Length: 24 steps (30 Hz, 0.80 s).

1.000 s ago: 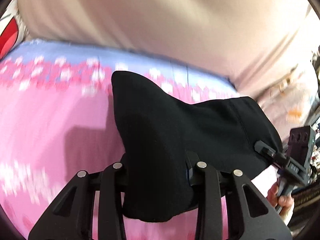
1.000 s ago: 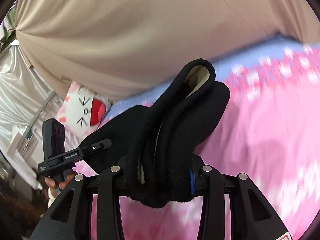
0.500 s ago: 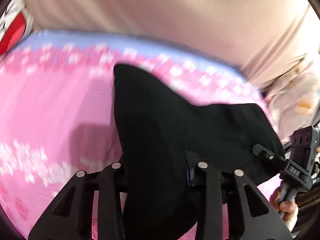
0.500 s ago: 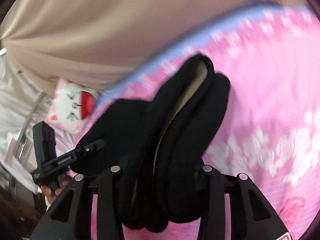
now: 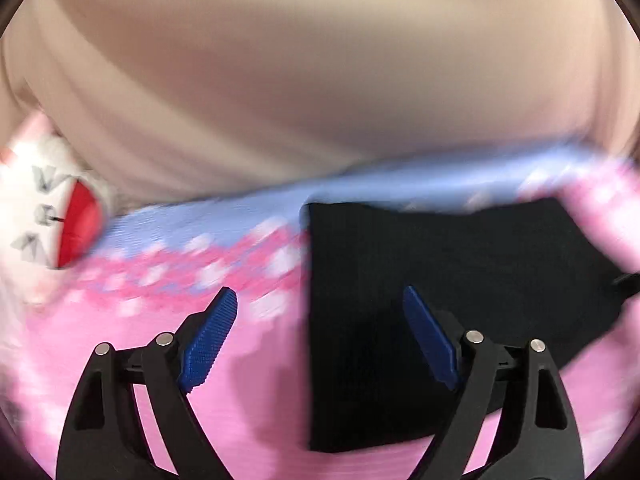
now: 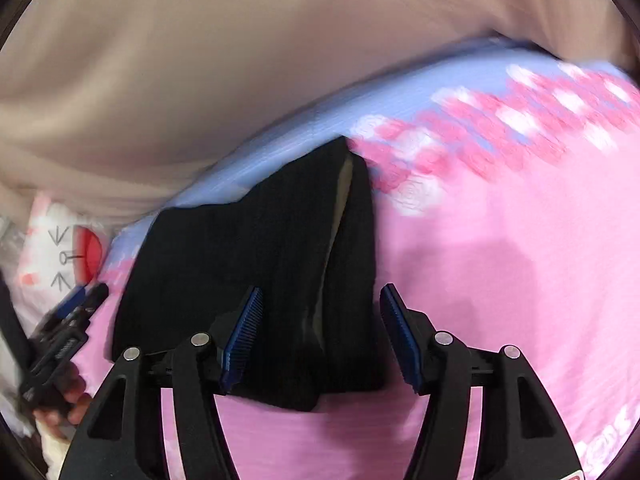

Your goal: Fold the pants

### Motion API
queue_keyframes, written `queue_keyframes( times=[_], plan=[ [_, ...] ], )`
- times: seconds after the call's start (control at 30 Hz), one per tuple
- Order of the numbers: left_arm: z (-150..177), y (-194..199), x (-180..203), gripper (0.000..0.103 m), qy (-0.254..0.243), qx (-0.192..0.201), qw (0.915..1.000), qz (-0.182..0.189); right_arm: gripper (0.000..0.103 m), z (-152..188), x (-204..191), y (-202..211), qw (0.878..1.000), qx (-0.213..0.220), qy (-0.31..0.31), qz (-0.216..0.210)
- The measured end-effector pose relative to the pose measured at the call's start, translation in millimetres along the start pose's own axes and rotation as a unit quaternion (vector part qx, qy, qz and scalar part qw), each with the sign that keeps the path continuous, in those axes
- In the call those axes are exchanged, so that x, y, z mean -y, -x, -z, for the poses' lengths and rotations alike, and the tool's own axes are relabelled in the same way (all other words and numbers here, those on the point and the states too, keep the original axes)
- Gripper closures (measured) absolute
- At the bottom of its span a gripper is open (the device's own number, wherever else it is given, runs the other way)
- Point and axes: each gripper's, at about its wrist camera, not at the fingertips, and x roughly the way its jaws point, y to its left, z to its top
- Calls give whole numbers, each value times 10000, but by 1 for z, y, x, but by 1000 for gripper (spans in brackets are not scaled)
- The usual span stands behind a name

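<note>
The black pants [image 5: 440, 280] lie folded on the pink bedspread [image 5: 260, 400], mostly flat. My left gripper [image 5: 318, 292] has its jaws opening wide; the pants' left edge runs between the blue pads [image 5: 212, 340], which do not press on it. In the right wrist view the thick folded end of the pants [image 6: 280, 260] lies between the blue pads [image 6: 400, 336] of my right gripper [image 6: 320, 289]. Its jaws are opening too, and the cloth rests on the bed. The left gripper [image 6: 68, 336] shows there at the left, held by a hand [image 6: 60, 400].
A beige curtain [image 5: 320, 80] hangs behind the bed. A white plush toy with a red mouth [image 5: 60, 224] sits at the left by the bed's blue-banded far edge [image 5: 240, 216]. Pink bedspread [image 6: 500, 280] stretches to the right of the pants.
Both grippers were shut on the lifted pants; now both have opened and let go. The pants have dropped onto the bedspread, and both views have swung and sunk toward it.
</note>
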Motion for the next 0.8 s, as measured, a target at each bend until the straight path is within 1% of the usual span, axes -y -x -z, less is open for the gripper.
queue_keyframes(
  times=[0.03, 0.07, 0.1, 0.13, 0.17, 0.2, 0.23, 0.27, 0.3, 0.33, 0.37, 0.4, 0.43, 0.47, 0.5, 0.53, 0.57, 0.6, 0.63, 0.7, 0.73, 0.77, 0.8],
  plan=[
    [4, 4, -8, 20, 145, -33, 9996, 225, 43, 0, 1, 13, 9998, 133, -119, -87],
    [4, 9, -16, 20, 338, -77, 9986, 403, 43, -2, -5, 29, 9991, 406, 42, 74],
    [0, 14, -25, 20, 605, -175, 9961, 619, 44, -6, -15, 43, 9974, 636, 307, 116],
    [-5, 18, -29, 20, 794, -229, 9934, 790, 57, -9, -25, 51, 9959, 733, 520, 68],
    [-14, 21, -36, 20, 1087, -264, 9876, 1100, 72, -17, -42, 56, 9944, 748, 739, -83],
    [-23, 22, -36, 17, 1286, -266, 9826, 1314, 76, -24, -57, 54, 9932, 689, 909, -252],
    [-32, 18, -32, 13, 1407, -262, 9779, 1523, 82, -28, -66, 51, 9922, 645, 1001, -370],
    [-38, 13, -28, 8, 1427, -277, 9762, 1608, 91, -35, -81, 40, 9902, 556, 1154, -555],
    [-43, 5, -20, 8, 1409, -289, 9762, 1623, 94, -39, -91, 25, 9888, 453, 1293, -591],
    [-46, -9, -9, 8, 1311, -328, 9792, 1515, 94, -44, -91, 12, 9880, 313, 1423, -507],
    [-45, -16, -2, 8, 1218, -399, 9813, 1434, 94, -49, -86, -15, 9883, 114, 1506, -193],
    [-43, -34, 8, 8, 1023, -597, 9851, 1246, 95, -56, -72, -41, 9897, -102, 1418, 153],
    [-37, -52, 15, 8, 948, -869, 9878, 880, 103, -62, -48, -64, 9919, -302, 1172, 398],
    [-33, -66, 12, 7, 973, -1051, 9868, 757, 103, -65, -32, -67, 9952, -280, 926, 132],
    [-27, -76, 7, 7, 1115, -1211, 9822, 902, 103, -72, -20, -65, 9977, -258, 628, -84],
    [-25, -78, -1, 7, 1385, -1256, 9761, 1111, 103, -73, -16, -60, 9984, -264, 492, 1],
    [-25, -78, -7, 7, 1518, -1274, 9731, 1176, 98, -77, -23, -50, 9978, -146, 561, 327],
    [-27, -78, -10, 7, 1586, -1262, 9725, 1145, 95, -78, -34, -43, 9973, -85, 701, 212],
    [-30, -77, -11, 7, 1569, -1206, 9745, 1053, 95, -78, -46, -38, 9965, -51, 834, 52],
    [-33, -79, -8, 7, 1464, -1173, 9779, 922, 95, -80, -66, -39, 9933, 6, 1151, 9],
    [-34, -80, -6, 7, 1423, -1201, 9783, 906, 95, -82, -71, -48, 9909, -33, 1336, 128],
    [-35, -82, -5, 7, 1406, -1207, 9785, 903, 100, -86, -69, -71, 9870, -158, 1496, 560],
    [-35, -83, -6, 7, 1401, -1209, 9784, 926, 100, -88, -63, -87, 9848, -274, 1491, 847]
  ],
)
